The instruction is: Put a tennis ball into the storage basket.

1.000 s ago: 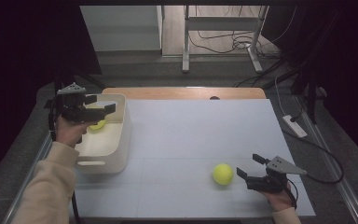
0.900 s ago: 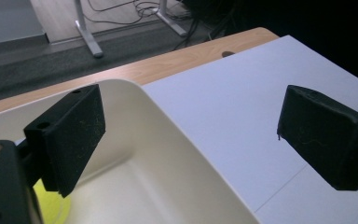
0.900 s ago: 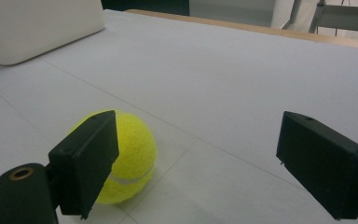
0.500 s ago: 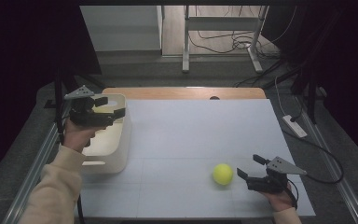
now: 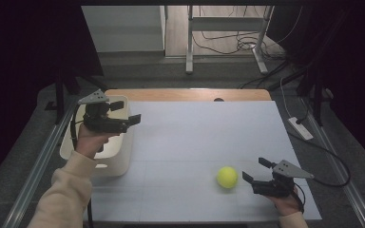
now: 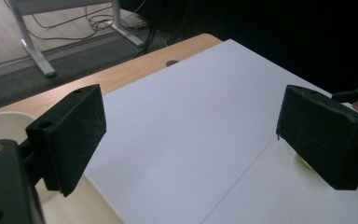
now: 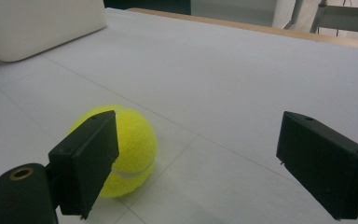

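The tennis ball is found on the white table near its front edge, just beside the right gripper — at about nine o'clock from the spread jaws, which are pinching nothing; in the right gripper view the ball is partly covered by the left-hand jaw, so it is set off to that side rather than centred in the gap, and a small shift toward nine o'clock is judged necessary before closing; being round, it offers no long axis to align with. Farther off, at ten o'clock from the ball, the left gripper is held above the white bin, its jaws likewise parted and empty — well apart from the ball; the right hand is clearly nearer.
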Motion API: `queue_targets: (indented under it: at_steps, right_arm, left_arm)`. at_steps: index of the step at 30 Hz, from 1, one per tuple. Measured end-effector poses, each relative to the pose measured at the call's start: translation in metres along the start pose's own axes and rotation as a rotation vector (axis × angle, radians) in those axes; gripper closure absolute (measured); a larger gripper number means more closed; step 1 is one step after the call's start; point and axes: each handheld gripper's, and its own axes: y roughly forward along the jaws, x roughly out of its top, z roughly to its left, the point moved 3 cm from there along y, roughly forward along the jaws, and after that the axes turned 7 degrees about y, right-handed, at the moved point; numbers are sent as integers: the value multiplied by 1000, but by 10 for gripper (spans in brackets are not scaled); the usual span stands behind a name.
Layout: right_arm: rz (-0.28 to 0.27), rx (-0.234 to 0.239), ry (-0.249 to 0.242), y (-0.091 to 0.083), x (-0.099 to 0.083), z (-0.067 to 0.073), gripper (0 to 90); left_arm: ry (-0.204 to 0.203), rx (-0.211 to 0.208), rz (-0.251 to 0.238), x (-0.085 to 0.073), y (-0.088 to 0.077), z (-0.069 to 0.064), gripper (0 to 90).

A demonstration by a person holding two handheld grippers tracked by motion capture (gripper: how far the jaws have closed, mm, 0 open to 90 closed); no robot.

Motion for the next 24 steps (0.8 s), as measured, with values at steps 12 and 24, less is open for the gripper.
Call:
queue_targets:
  at_steps: [12, 24]
  right_arm:
    - [-1, -4, -2, -2, -1, 0, 126]
    - [-2, -1, -2, -2, 0, 1, 126]
  left_arm:
    - [29, -56, 6, 1, 13, -21, 88]
    - [65, -127, 33, 3, 32, -49, 85]
